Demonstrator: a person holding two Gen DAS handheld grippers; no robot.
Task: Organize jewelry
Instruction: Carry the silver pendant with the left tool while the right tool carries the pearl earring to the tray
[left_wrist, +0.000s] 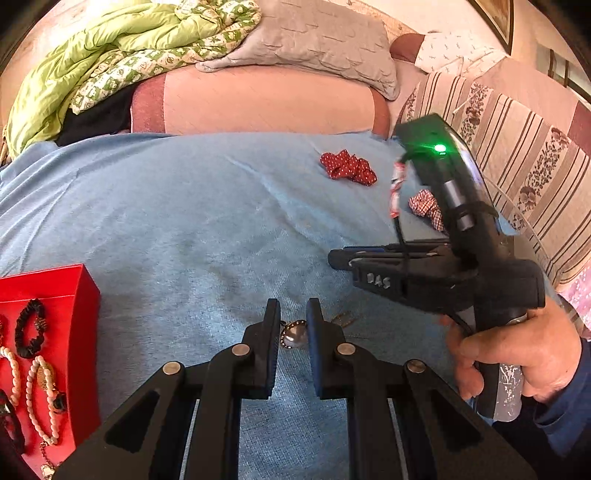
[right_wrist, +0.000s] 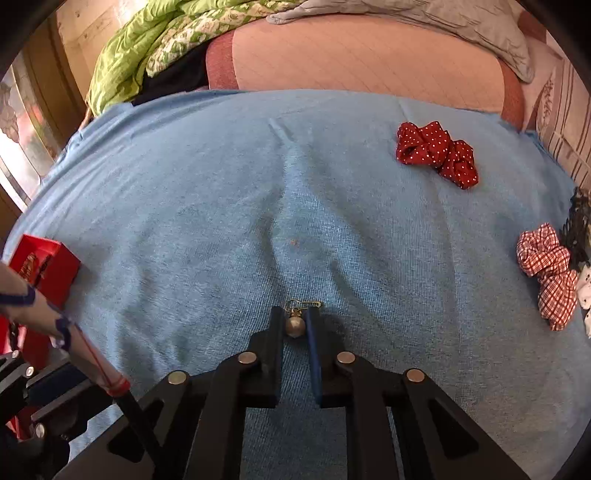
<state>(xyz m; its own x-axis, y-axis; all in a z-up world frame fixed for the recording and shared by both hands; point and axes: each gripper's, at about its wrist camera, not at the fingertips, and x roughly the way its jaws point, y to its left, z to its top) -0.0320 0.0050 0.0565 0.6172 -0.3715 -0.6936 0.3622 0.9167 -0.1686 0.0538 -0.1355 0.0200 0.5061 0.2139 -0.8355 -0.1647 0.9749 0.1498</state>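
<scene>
A: Quick pass. Where's the piece?
B: Pearl earring (right_wrist: 295, 325) on the blue blanket (right_wrist: 258, 206), well to the right of the red jewelry box (left_wrist: 79, 291). Gold hook (right_wrist: 301, 304) lies flat on the cloth just past the bead.
A: Right gripper (right_wrist: 295, 325)?
B: Fingers nearly closed, pinching the pearl bead between them. Pads look to be touching both sides, though the fisheye shadow makes the contact hard to confirm.
A: Left gripper (left_wrist: 293, 321)?
B: Fingers also drawn close together. In its own view the same bead (left_wrist: 294, 334) shows in the narrow gap, but I can't tell if it's gripped or just behind them. I'd say nothing held.
A: Box contents?
B: Pearl strands (left_wrist: 35, 391) and a black bracelet (left_wrist: 30, 328) already inside. Red dotted scrunchie (right_wrist: 437, 155) and checked scrunchie (right_wrist: 548, 273) sit far from the box, on the opposite side of the earring.
A: Risks?
B: Round smooth bead, narrow pinch: could squirt out on the lift. Hook may snag the blanket's loops and yank it free. Also both grippers crowd the same spot, so a bump could knock the earring into a fold.
</scene>
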